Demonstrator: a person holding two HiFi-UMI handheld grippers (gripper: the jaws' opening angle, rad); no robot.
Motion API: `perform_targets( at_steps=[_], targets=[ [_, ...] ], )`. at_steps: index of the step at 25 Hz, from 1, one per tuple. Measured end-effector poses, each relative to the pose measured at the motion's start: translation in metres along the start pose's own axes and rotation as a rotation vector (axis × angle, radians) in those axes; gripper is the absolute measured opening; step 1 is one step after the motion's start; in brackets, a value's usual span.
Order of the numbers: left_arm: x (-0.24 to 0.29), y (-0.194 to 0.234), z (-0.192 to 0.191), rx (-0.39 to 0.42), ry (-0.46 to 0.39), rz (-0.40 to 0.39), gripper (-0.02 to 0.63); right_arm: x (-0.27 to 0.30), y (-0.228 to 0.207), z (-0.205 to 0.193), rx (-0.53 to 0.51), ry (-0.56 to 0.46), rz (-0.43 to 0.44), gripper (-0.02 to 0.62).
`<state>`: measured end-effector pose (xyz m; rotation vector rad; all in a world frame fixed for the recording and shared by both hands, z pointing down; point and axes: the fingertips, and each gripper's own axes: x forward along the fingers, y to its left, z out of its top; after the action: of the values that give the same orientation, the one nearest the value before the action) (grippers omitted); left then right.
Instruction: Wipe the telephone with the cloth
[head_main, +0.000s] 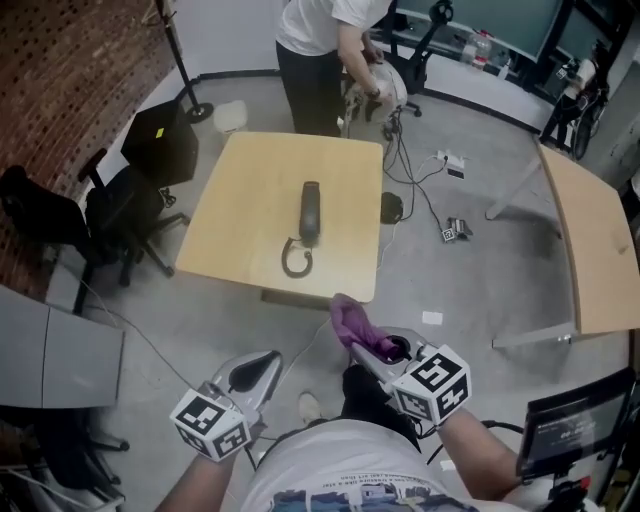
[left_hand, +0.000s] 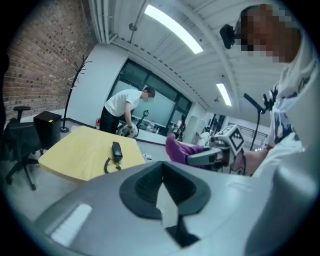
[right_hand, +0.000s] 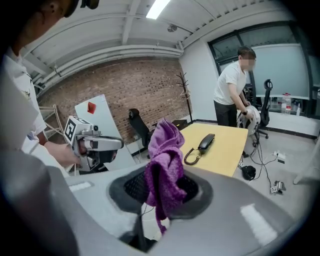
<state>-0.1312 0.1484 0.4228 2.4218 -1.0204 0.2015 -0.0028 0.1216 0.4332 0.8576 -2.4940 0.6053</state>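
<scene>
Wiping not begun: the phone (head_main: 310, 212) lies on the far surface (head_main: 240, 200), well apart from the cloth (head_main: 355, 328) clamped in the right hand-held gripper (head_main: 372, 345); the left hand-held gripper (head_main: 262, 365) is closed on nothing.

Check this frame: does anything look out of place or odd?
Only the telephone: a bare handset lies on the table with no base in sight, its coiled cord curled loose at its near end. Nothing looks spilled or damaged.

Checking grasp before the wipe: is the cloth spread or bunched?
Bunched: the cloth sticks up as a crumpled wad, clamped in the right gripper, a tail hanging below.
</scene>
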Motion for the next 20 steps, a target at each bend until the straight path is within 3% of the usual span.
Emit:
perform_targets(
  at_steps=[4, 12, 20],
  targets=[
    [-0.017, -0.01, -0.006, 0.014, 0.007, -0.018, 0.005, -0.016, 0.028, -0.012, -0.02, 0.013, 0.007, 0.084],
    [-0.022, -0.053, -0.014, 0.017, -0.012, -0.004, 0.005, -0.046, 0.04, -0.019, -0.084, -0.006, 0.038, 0.084],
    [0.007, -0.125, -0.013, 0.046, -0.017, -0.016, 0.005, -0.102, 0.024, -0.039, -0.116, -0.019, 0.046, 0.084]
  ],
)
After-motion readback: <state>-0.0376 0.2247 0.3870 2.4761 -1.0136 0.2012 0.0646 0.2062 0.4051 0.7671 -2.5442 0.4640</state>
